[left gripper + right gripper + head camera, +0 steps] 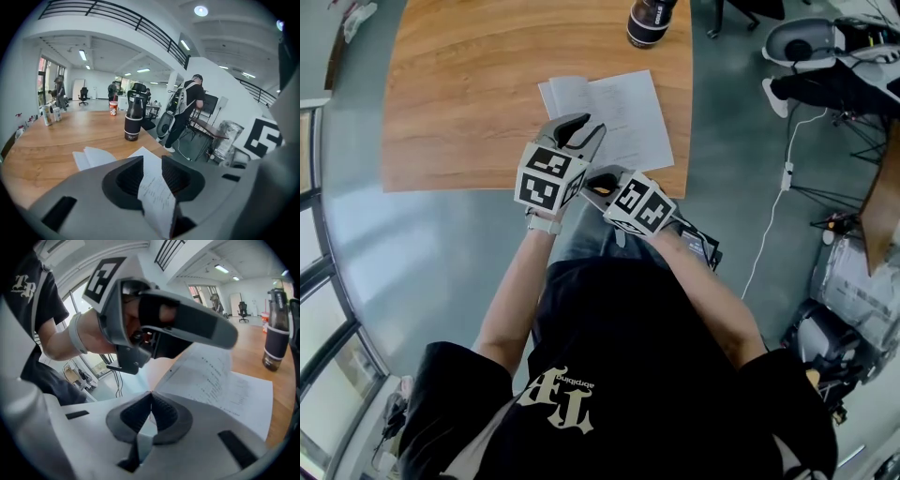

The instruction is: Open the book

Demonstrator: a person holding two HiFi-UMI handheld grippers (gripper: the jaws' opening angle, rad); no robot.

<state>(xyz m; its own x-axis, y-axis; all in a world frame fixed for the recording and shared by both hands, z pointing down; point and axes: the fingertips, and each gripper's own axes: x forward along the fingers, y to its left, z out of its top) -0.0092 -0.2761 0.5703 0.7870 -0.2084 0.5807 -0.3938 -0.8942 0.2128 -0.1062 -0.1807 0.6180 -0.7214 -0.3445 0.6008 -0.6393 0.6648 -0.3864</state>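
One page (157, 197) is clamped in the left tool (151, 160), the right tool (150, 398) closed and empty; a sharp pull may tear it from the book (619, 112).

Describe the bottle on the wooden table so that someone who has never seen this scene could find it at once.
Start at the wooden table. Beyond the open book that lies by its near edge, toward the far edge, stands the bottle. It is tall, dark and upright, whereas the book is white and spread open.
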